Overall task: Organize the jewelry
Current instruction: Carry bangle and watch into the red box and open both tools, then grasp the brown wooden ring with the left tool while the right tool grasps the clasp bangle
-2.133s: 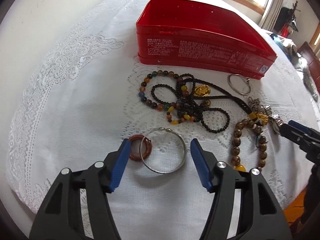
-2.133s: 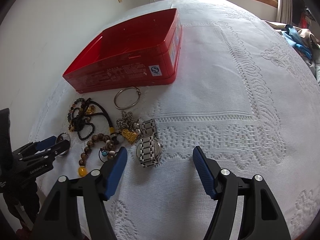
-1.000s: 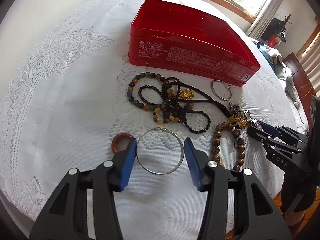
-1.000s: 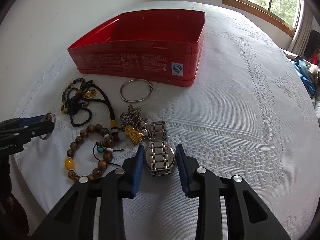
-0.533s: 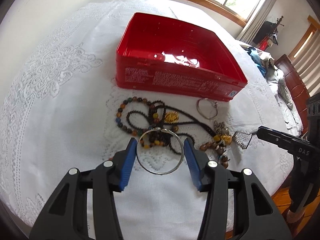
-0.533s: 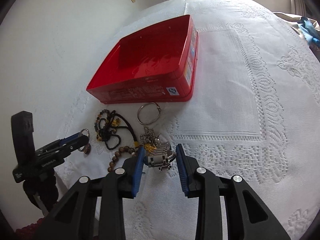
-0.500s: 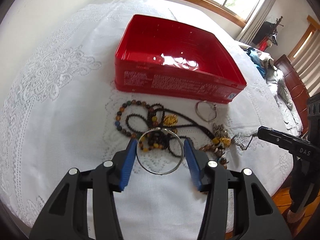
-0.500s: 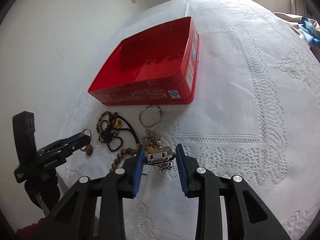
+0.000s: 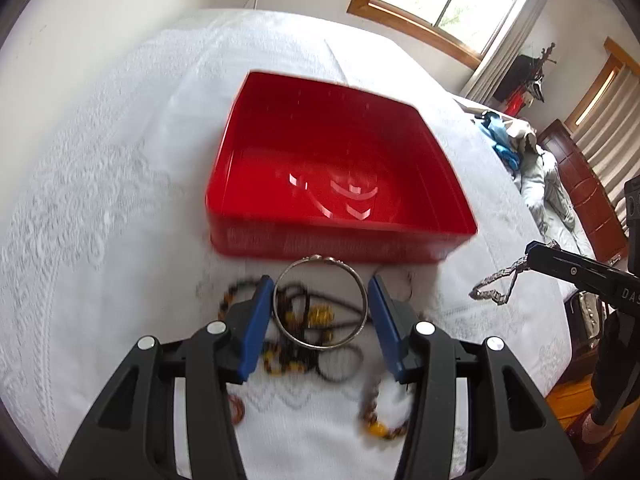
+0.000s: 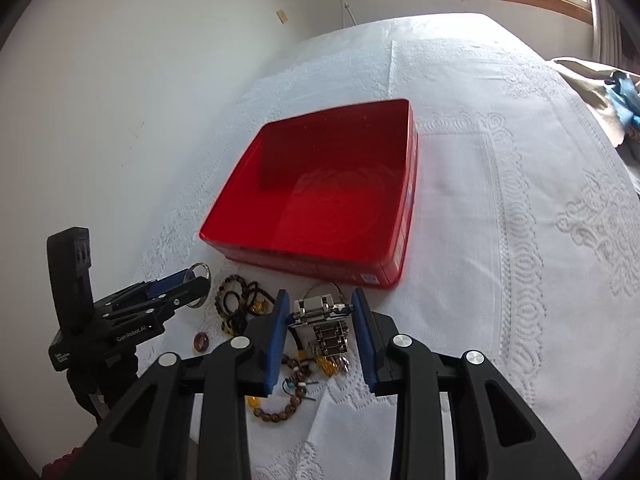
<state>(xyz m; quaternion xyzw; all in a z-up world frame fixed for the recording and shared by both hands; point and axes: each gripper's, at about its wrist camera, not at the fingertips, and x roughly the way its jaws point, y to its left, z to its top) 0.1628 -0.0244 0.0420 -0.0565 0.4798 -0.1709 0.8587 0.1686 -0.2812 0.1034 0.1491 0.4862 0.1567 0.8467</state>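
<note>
My left gripper (image 9: 320,312) is shut on a thin silver bangle (image 9: 362,300) and holds it in the air above the bead pile, just short of the open red tin (image 9: 340,176). My right gripper (image 10: 318,320) is shut on a steel link watch (image 10: 320,307), lifted above the table in front of the red tin (image 10: 328,196). The watch strap (image 9: 496,286) hangs from the right gripper in the left wrist view. The left gripper with the bangle (image 10: 199,270) shows at the left of the right wrist view. The tin's inside looks bare.
Bead bracelets and black cord necklaces (image 9: 304,320) lie on the white lace cloth (image 9: 100,200) under my grippers, with a small brown ring (image 10: 201,340) and a wooden bead bracelet (image 10: 280,408). A bed with clothes (image 9: 540,168) is at the far right.
Both grippers closed on their pieces, the left on the bangle, the right on the watch. Both then rose and moved toward the red tin, which is now seen from higher up.
</note>
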